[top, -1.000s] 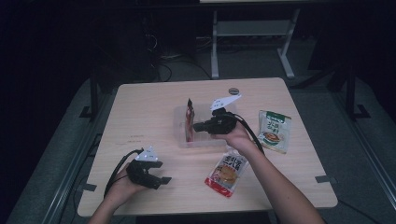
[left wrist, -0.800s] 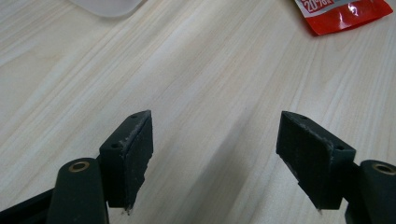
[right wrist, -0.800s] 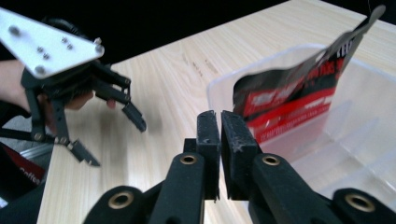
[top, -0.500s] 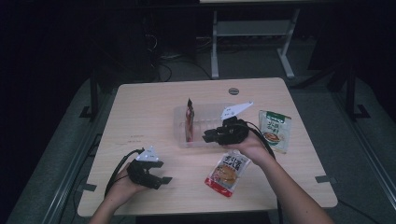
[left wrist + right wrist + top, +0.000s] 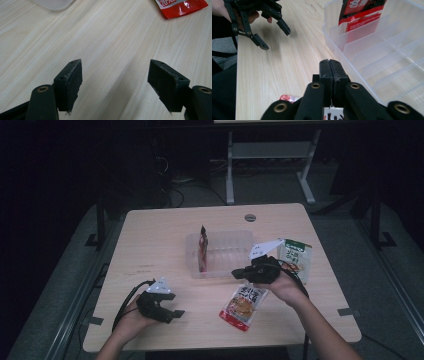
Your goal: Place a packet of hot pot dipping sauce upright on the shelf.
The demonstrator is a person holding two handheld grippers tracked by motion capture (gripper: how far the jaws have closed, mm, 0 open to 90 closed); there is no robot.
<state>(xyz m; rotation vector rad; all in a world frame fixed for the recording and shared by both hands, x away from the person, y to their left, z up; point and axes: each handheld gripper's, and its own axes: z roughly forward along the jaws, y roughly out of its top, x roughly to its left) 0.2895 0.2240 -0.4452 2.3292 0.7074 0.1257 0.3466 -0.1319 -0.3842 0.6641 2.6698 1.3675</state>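
Two tongs are ours. Right tongs [image 5: 239, 271], pressed together and pinching nothing, have drawn back from the bin [image 5: 225, 270] toward the red pouch [image 5: 243, 306]; we judge it next. One dark pouch [image 5: 202, 247] stands upright in the bin. Left tongs [image 5: 115, 77] rest spread on the worktop [image 5: 150, 240]. "20%" is legible on the red pouch; the green pouch's [image 5: 295, 256] writing is perhaps too blurred.

Dim overhead shot, brighter gripper close-ups.

In the high view the room around the table [image 5: 150, 235] is nearly black; only the tabletop is lit, softly and slightly blurred. The gripper views are bright and even. Soft shadows fall beneath the left gripper [image 5: 265, 26]. Glare streaks the red packet [image 5: 181, 7] and the tray [image 5: 372, 47]. Near jaws look soft.
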